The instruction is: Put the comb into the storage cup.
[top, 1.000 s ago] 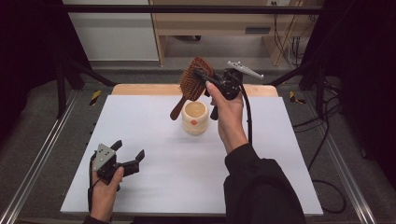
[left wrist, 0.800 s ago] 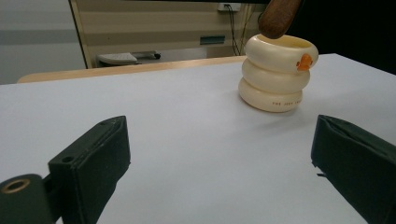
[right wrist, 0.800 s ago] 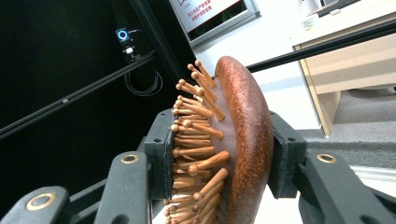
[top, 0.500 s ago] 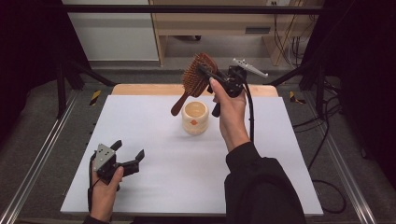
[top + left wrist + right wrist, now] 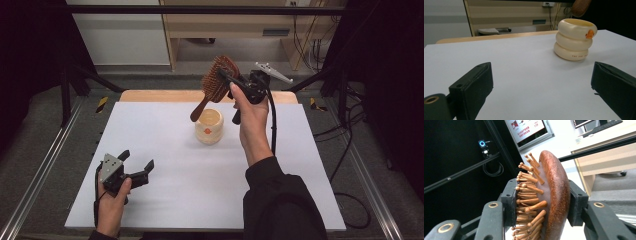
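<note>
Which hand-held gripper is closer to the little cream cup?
The right. The right hand-held gripper holds the wooden hairbrush in the air just above the cream cup. The left hand-held gripper sits open, far off near the table's front left.

A person's two arms reach in from the bottom edge over a white counter (image 5: 165, 195). The right tongs (image 5: 226, 79), raised above the counter's far side, are clamped on the head of a wooden hairbrush (image 5: 216, 82). The brush's bristles face left, and its handle slants down and to the left from the tongs. Just below the right tongs, under the handle's tip, a cream cup (image 5: 209, 126) stands upright on the counter. The left tongs (image 5: 136, 164) rest low near the front left corner, jaws apart with nothing between them, well apart from the cup and brush.
</note>
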Motion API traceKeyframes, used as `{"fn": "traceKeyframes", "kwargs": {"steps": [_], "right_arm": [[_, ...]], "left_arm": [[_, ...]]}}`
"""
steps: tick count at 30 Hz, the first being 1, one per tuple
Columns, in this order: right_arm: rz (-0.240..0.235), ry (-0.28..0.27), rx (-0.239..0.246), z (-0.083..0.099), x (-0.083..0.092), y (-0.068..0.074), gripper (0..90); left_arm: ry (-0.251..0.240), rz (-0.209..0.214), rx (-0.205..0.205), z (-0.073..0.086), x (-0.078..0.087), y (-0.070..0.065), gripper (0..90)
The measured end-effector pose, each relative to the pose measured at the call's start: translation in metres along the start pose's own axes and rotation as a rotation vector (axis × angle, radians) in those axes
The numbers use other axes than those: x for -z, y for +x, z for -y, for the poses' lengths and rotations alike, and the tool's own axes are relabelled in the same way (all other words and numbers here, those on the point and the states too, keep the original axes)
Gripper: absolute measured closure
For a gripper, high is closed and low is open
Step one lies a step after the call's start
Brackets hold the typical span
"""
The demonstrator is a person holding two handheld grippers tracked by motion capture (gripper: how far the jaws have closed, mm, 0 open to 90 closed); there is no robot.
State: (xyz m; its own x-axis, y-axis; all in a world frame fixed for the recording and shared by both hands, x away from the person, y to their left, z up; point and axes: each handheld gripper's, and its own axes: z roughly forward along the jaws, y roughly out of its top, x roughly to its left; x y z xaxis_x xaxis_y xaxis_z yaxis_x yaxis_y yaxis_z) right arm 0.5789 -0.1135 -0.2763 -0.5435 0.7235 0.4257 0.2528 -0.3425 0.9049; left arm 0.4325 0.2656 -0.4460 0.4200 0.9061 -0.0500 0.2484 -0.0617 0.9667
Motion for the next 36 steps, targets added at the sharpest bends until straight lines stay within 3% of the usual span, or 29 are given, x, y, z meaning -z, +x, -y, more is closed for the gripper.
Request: {"fn": "traceKeyframes", "kwargs": {"steps": [16,36], "right_arm": [[0.068,-0.019,-0.003,-0.017,0.028,-0.025,52.3],[0.085,-0.006,0.018,-0.011,0.021,-0.032,52.3]], "left_arm": [[0.006,-0.012,-0.007,0.002,-0.001,-0.001,2.1],[-0.009,-0.032,-0.005,0.001,0.001,0.005,2.1]]}}
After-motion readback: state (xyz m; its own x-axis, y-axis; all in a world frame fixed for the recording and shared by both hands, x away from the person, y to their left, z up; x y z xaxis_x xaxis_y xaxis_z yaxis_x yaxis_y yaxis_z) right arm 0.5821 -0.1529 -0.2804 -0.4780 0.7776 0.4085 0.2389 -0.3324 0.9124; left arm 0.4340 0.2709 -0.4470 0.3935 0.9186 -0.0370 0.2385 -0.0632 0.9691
